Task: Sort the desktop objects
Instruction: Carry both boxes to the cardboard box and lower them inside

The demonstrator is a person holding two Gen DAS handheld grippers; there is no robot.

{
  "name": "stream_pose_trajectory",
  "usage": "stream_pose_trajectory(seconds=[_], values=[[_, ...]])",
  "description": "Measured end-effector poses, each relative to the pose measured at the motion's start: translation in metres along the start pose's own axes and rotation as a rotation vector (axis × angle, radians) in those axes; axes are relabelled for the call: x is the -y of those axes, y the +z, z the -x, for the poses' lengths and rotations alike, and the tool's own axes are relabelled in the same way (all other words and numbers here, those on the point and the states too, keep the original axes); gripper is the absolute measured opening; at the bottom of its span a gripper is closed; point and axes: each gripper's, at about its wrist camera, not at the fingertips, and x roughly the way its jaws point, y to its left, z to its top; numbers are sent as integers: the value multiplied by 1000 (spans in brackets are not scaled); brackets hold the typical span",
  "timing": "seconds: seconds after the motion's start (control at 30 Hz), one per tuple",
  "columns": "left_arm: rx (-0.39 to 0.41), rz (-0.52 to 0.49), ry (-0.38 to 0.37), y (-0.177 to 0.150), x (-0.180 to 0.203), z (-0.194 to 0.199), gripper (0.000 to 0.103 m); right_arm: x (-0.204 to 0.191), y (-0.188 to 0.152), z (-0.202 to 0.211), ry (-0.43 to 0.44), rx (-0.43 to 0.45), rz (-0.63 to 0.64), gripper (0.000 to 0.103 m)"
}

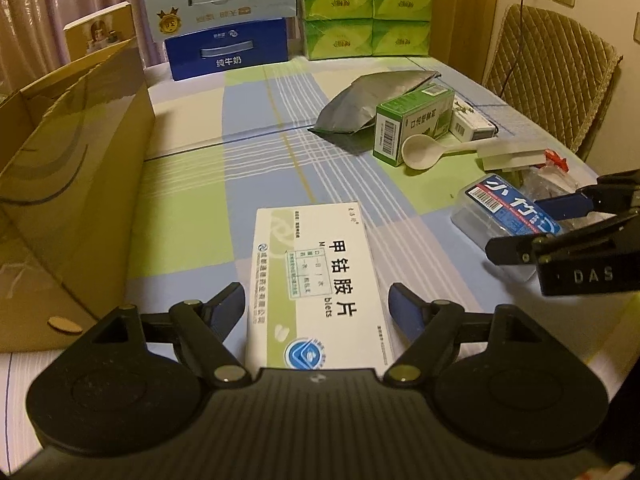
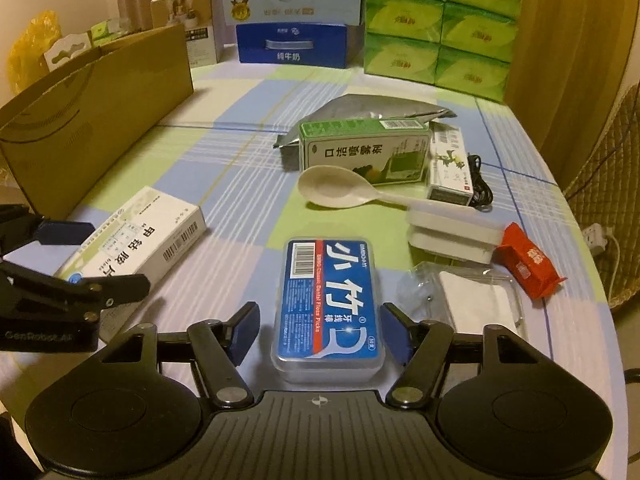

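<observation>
Desk (image 2: 248, 128) under checked cloth. Cardboard box (image 1: 80, 184) fills left of frame, open. White medicine box (image 1: 320, 284) lies lower centre between left tongs (image 1: 316, 304), pads apart, not touching. Floss case (image 2: 328, 304) lies lower centre between right tongs (image 2: 320, 334), pads clear of its sides.

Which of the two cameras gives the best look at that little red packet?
The right wrist view: the red packet lies in full sight by the table's right edge, beside the white container. In the left wrist view only a red corner peeks out behind that container.
</observation>
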Motion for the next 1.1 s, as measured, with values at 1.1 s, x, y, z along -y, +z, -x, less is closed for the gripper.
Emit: stream_pose_trajectory(seconds=[1.1], values=[[107, 46, -21, 58, -32, 76, 67, -59, 90, 81, 82, 197, -24, 53]])
